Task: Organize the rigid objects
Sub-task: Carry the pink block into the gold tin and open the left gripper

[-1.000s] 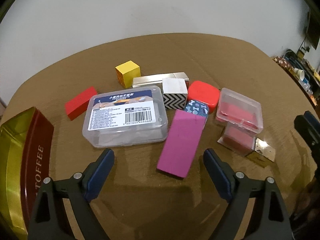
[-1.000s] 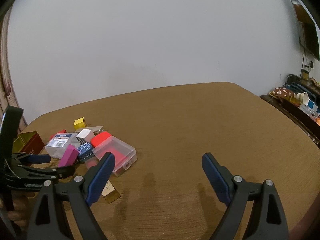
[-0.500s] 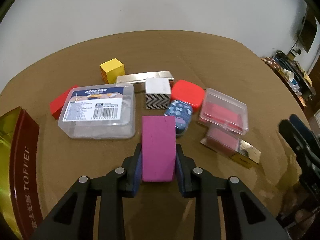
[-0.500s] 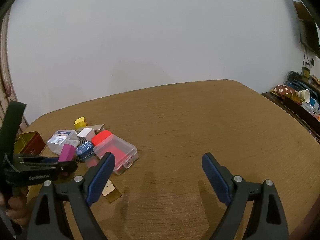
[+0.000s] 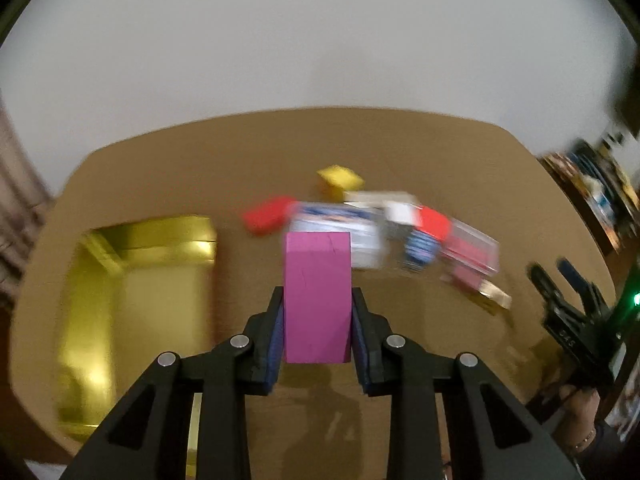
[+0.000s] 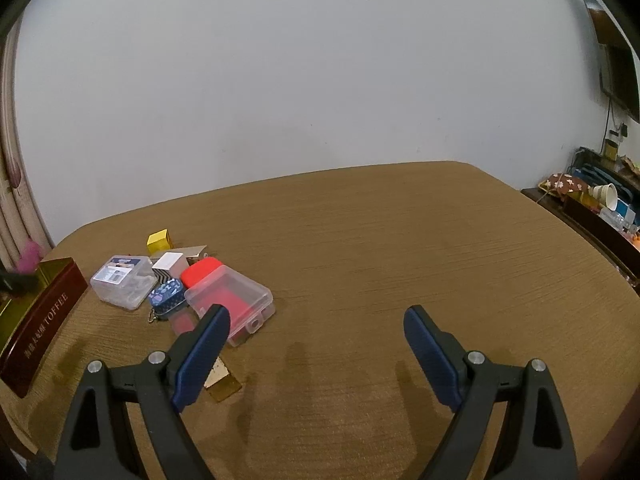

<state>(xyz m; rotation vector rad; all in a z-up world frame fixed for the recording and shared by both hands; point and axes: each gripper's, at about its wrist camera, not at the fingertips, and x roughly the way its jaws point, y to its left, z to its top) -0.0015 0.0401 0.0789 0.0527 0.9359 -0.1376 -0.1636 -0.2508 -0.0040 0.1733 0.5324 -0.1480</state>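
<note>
My left gripper (image 5: 318, 332) is shut on a magenta block (image 5: 317, 292) and holds it up above the table, to the right of an open gold toffee tin (image 5: 136, 304). The tin also shows in the right wrist view (image 6: 44, 312), with the magenta block (image 6: 28, 261) blurred above it. My right gripper (image 6: 316, 344) is open and empty over bare table, right of the pile: a clear labelled box (image 6: 122, 286), a red lidded clear case (image 6: 230, 300), a blue patterned tin (image 6: 166, 298) and a yellow cube (image 6: 158, 242).
A red block (image 5: 266, 214), a silver bar (image 6: 190, 251), a chevron box (image 6: 170, 266) and a gold foil piece (image 6: 222, 380) lie in the pile. A side shelf (image 6: 600, 208) with clutter stands beyond the table's right edge.
My left gripper shut on the magenta block, lifted it off the table and swung left toward the toffee tin. The right gripper barely moved.
</note>
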